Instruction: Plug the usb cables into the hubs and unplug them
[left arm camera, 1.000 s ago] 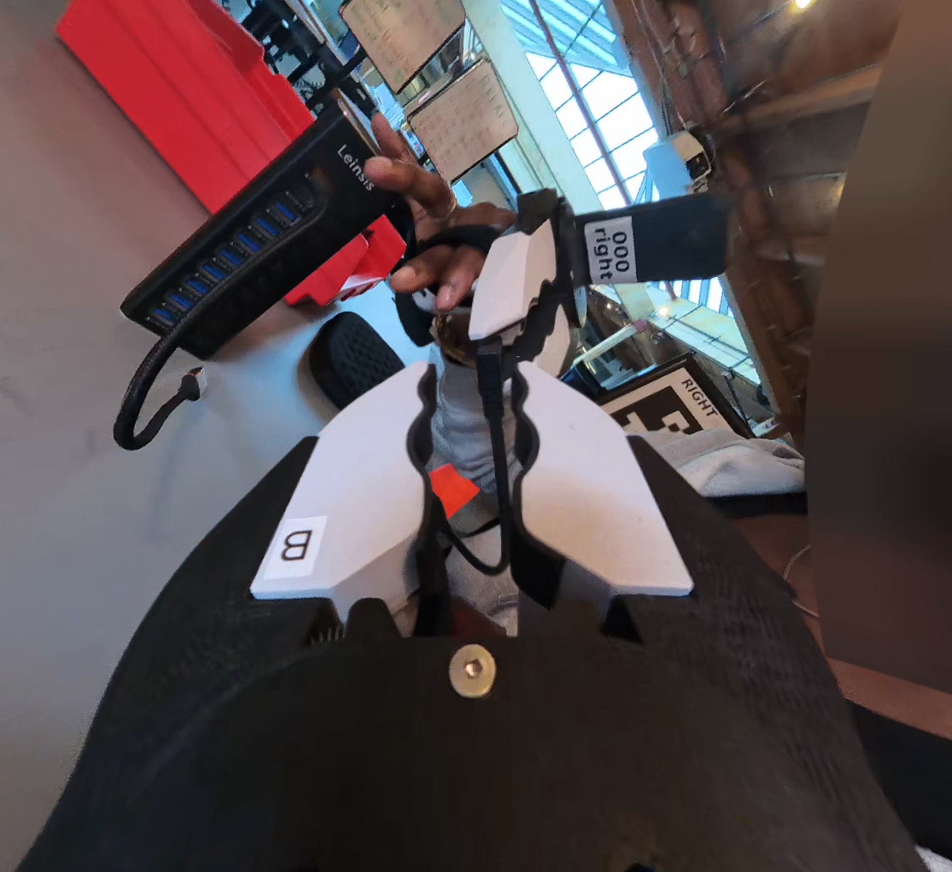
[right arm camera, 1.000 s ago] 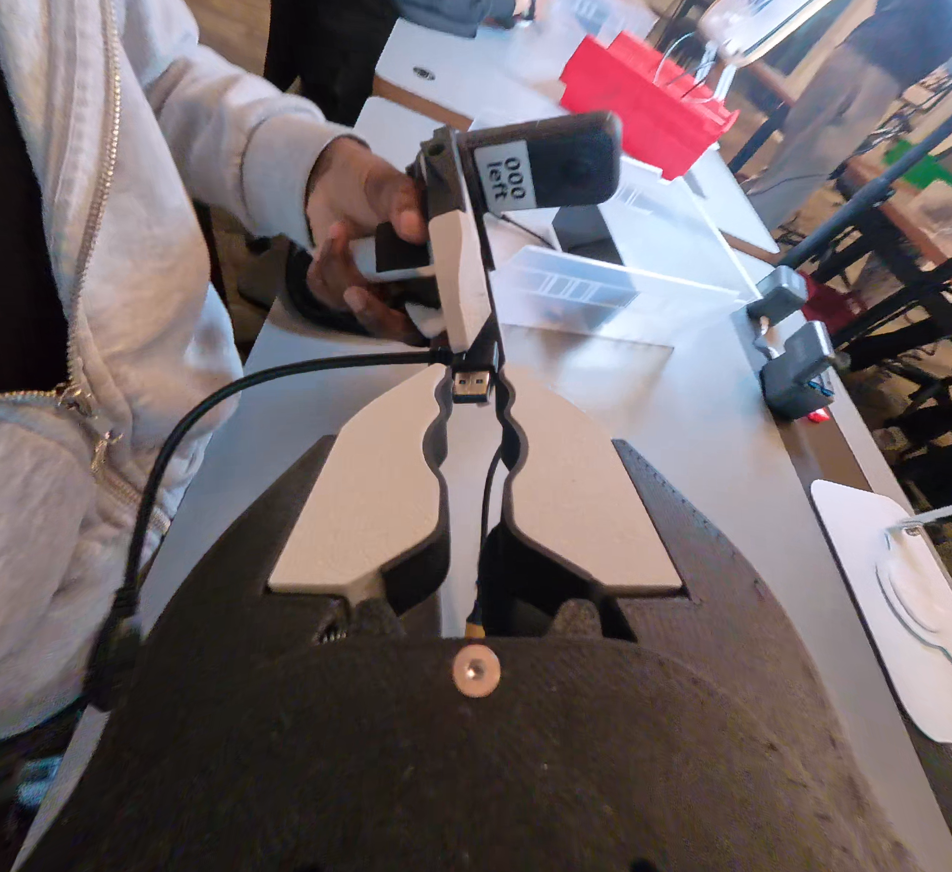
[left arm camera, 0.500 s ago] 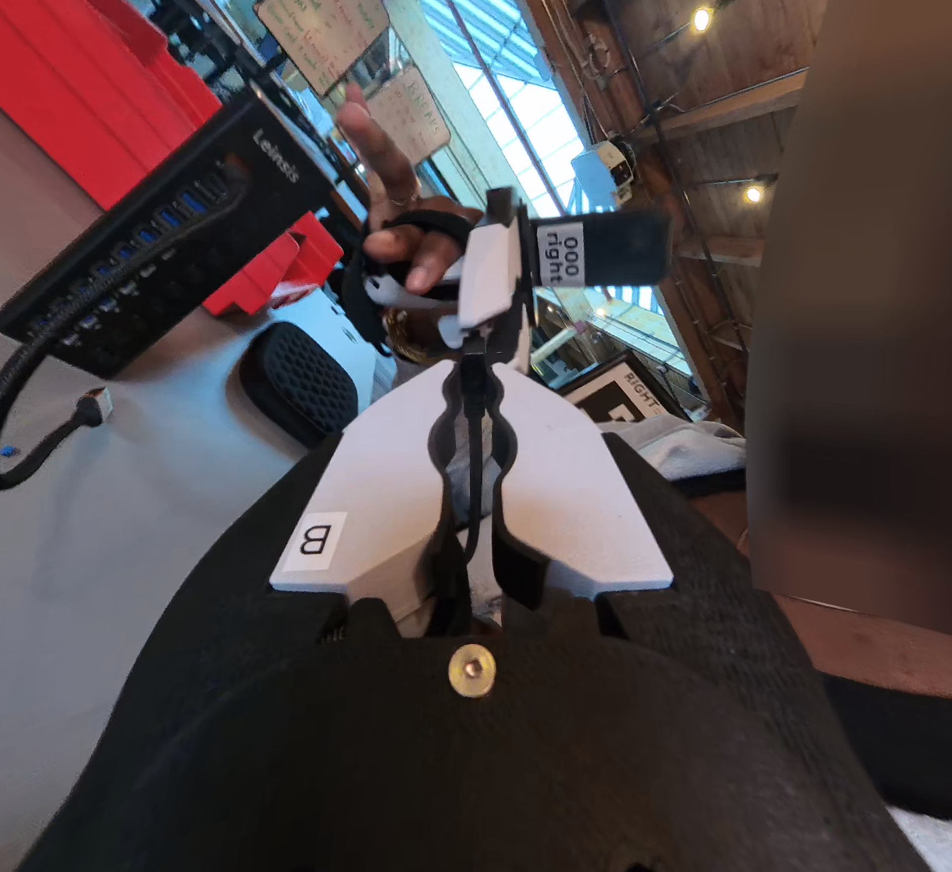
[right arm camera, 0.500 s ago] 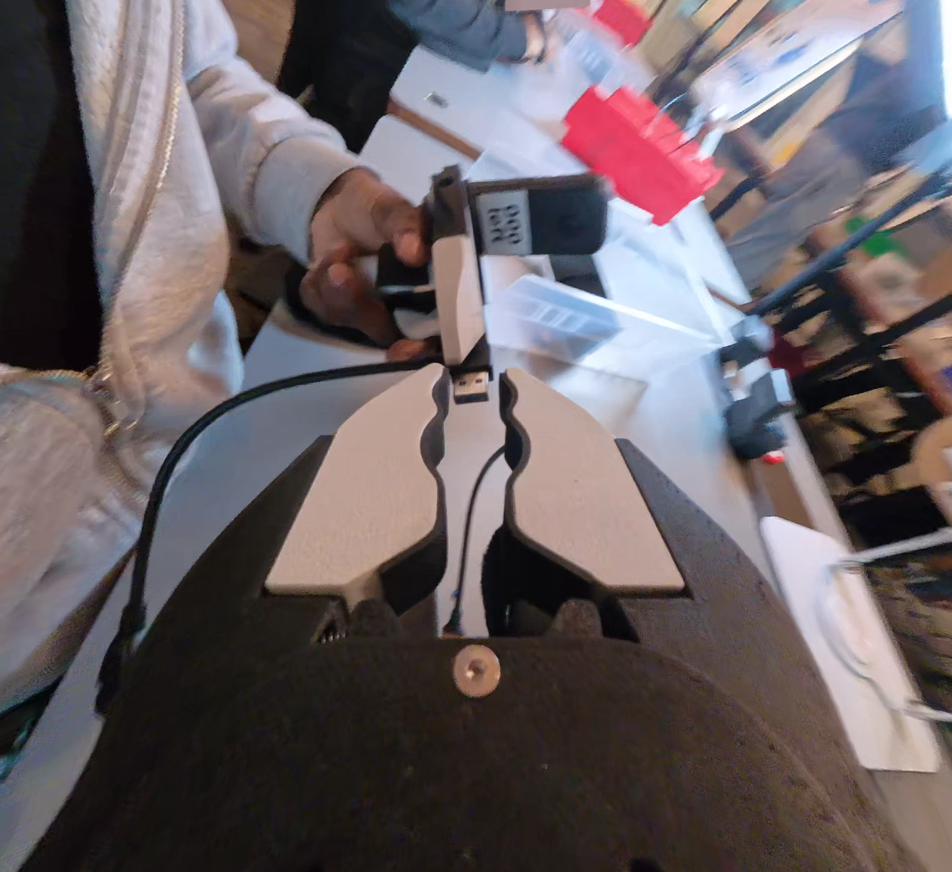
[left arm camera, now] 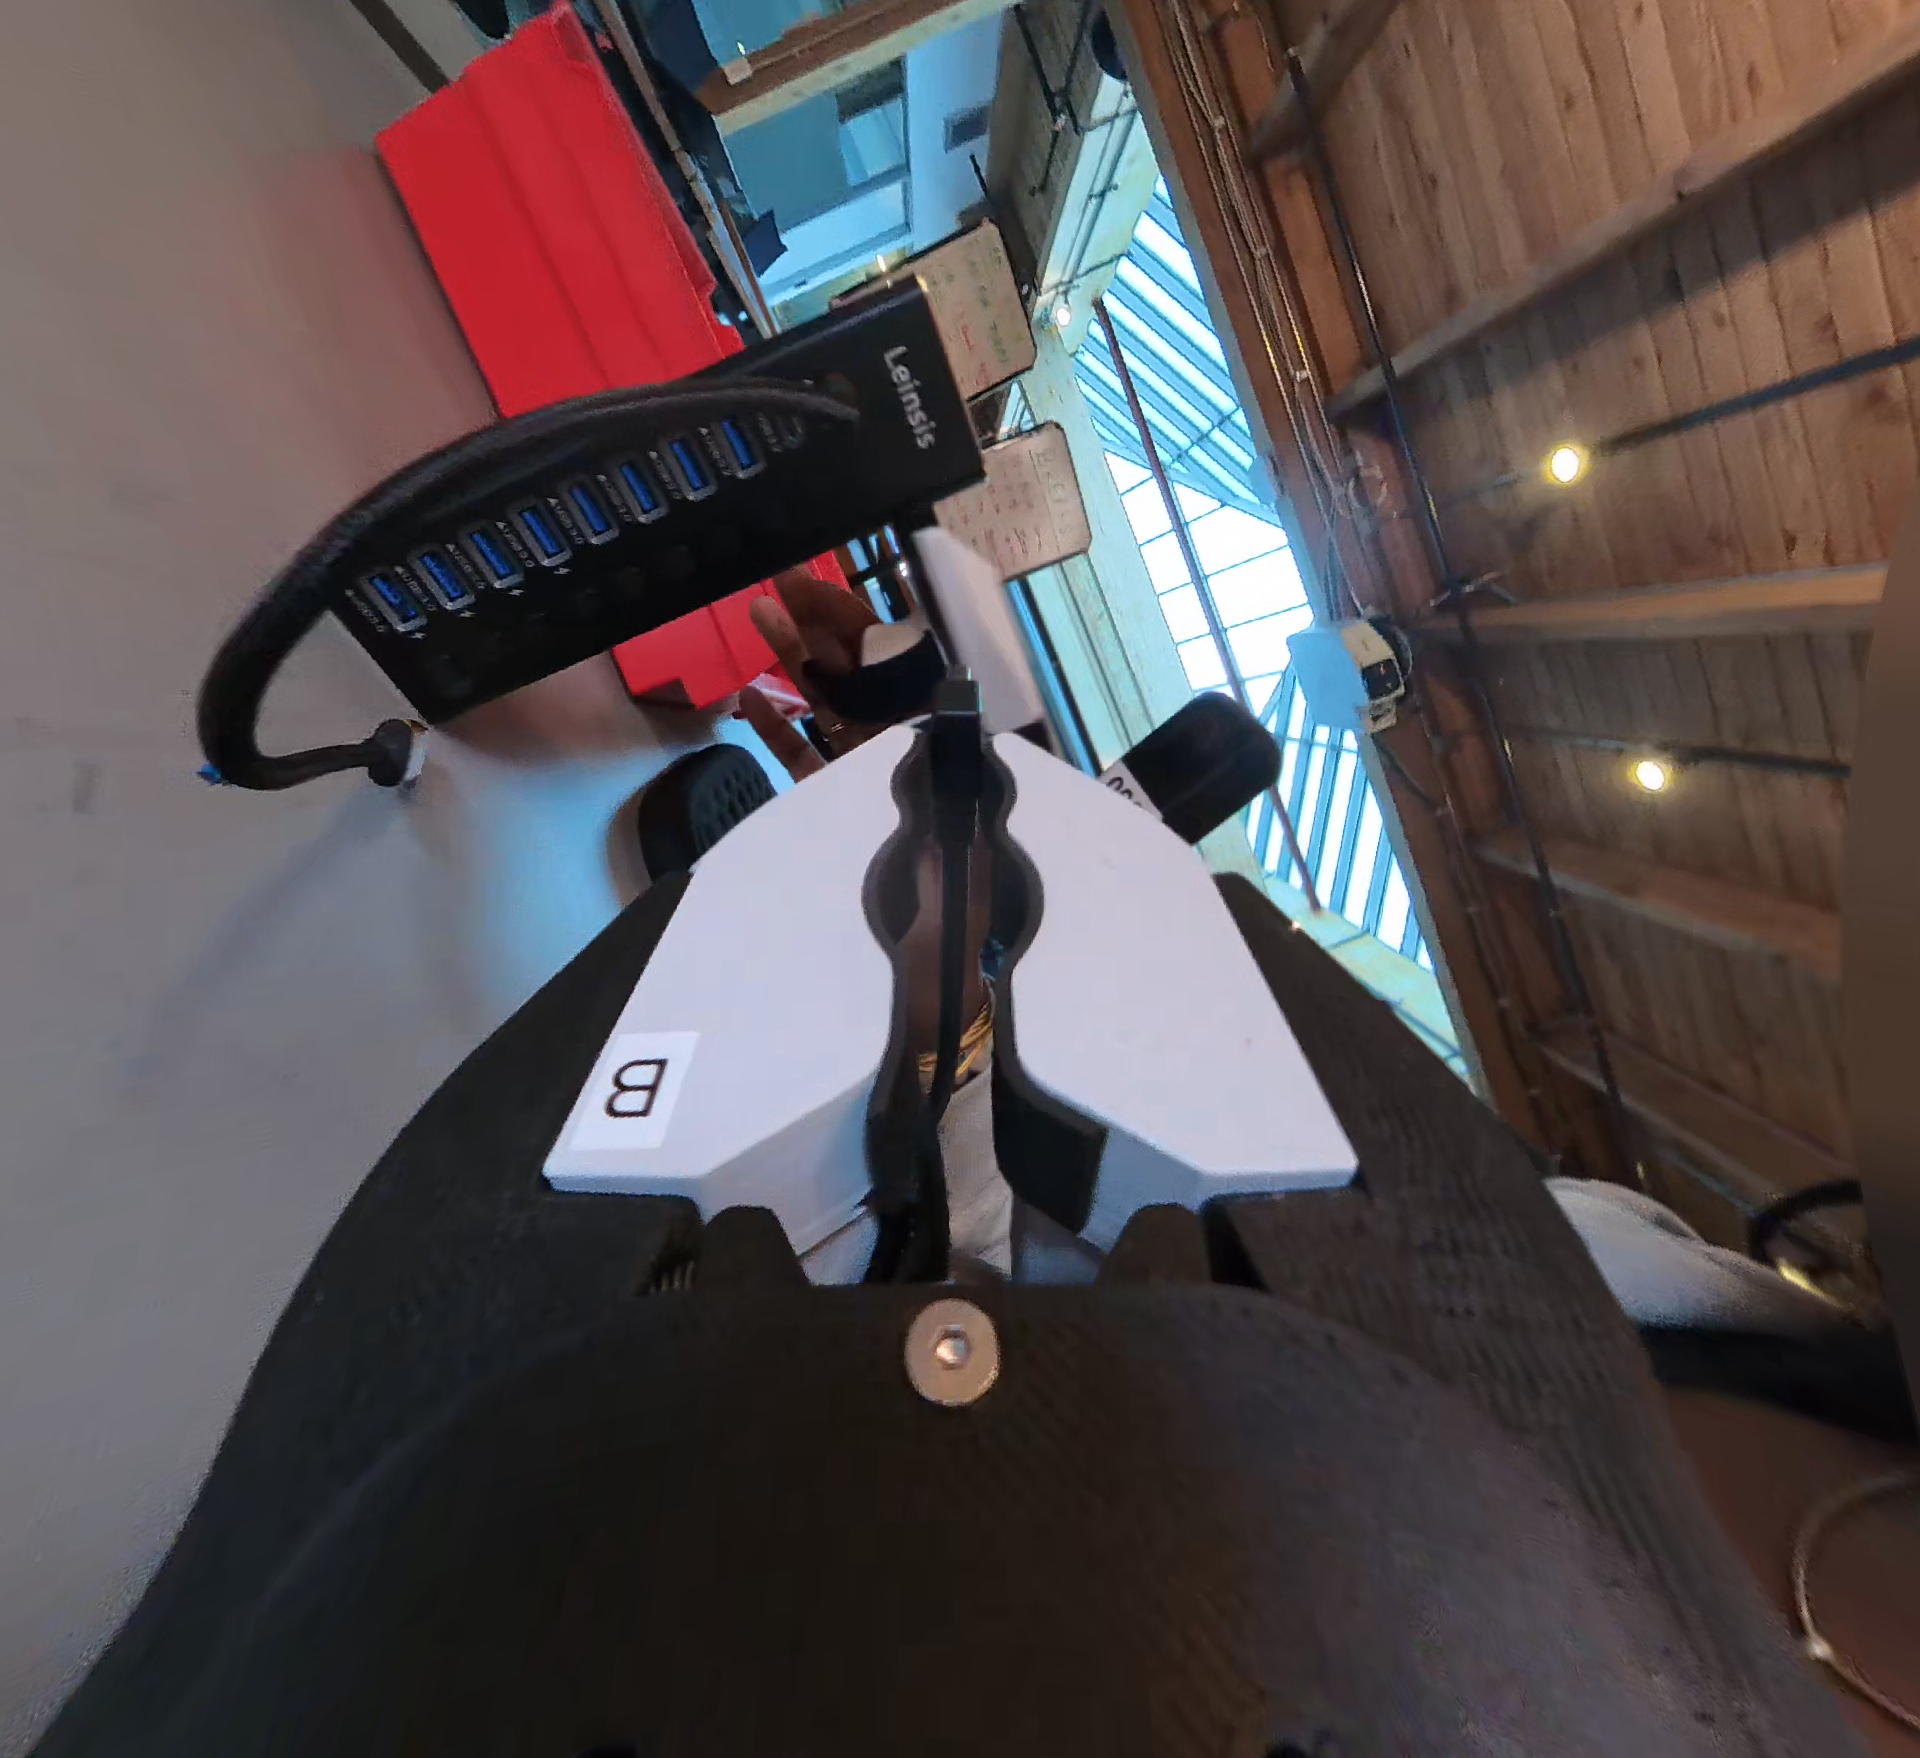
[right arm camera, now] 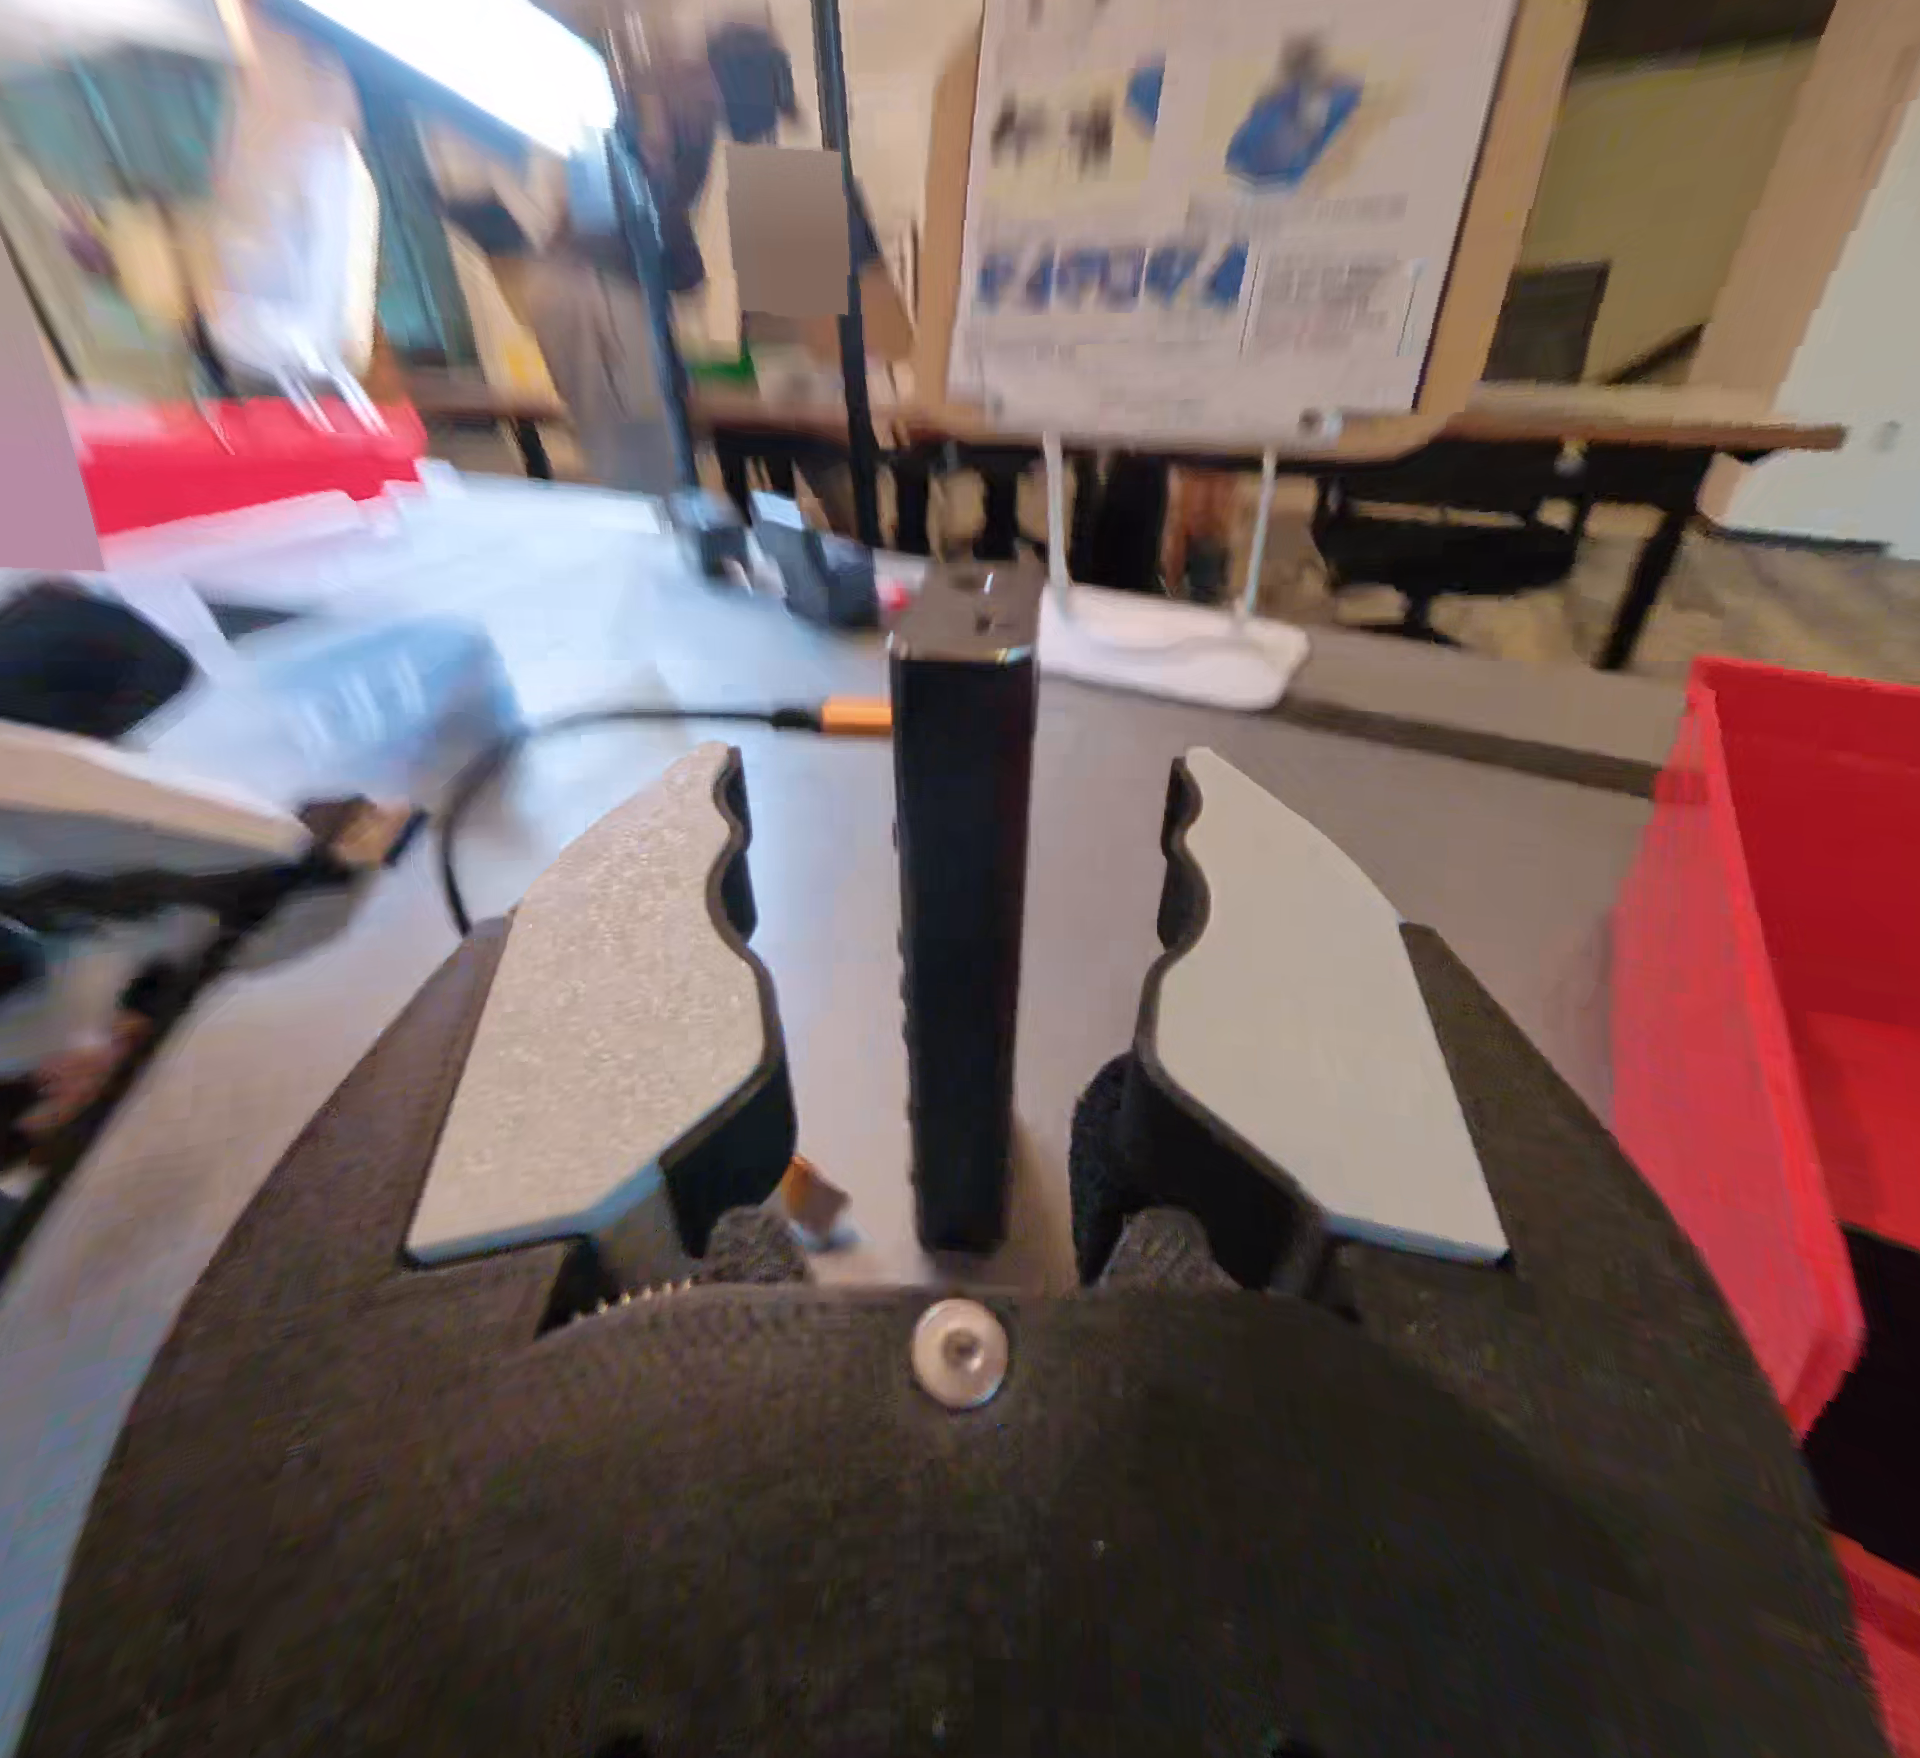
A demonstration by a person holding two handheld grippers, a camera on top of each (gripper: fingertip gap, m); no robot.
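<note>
USB cable (left arm camera: 951, 887) is pinched in the left gripper (left arm camera: 954, 778), jaws closed on it; the black cable runs back between the white fingers (left arm camera: 769, 960), plug end just proud of the tips. Black hub (left arm camera: 665, 503) is seen beyond and left of it on the grey surface (left arm camera: 156, 877), its row of blue ports facing the camera. A thick braided lead (left arm camera: 260, 659) is looped from the hub, its free connector resting on the surface. Plug and hub ports are apart, not mated.

In the right wrist view the hub (right arm camera: 961, 908) is seen end-on, lying along the centreline between the jaws of the right gripper (right arm camera: 961, 778). Jaws are spread wide, neither finger touching the hub. An orange-tipped cable (right arm camera: 831, 716) is seen at the hub's left side; whether it is plugged in cannot be told, view is blurred. The left gripper (right arm camera: 135, 825) is seen at the left edge.

Red bin (right arm camera: 1787, 1033) sits to the right of the hub; red bin (left arm camera: 551, 233) is also seen behind it in the left wrist view. A signboard (right arm camera: 1216, 129) on a white stand is at the back.
</note>
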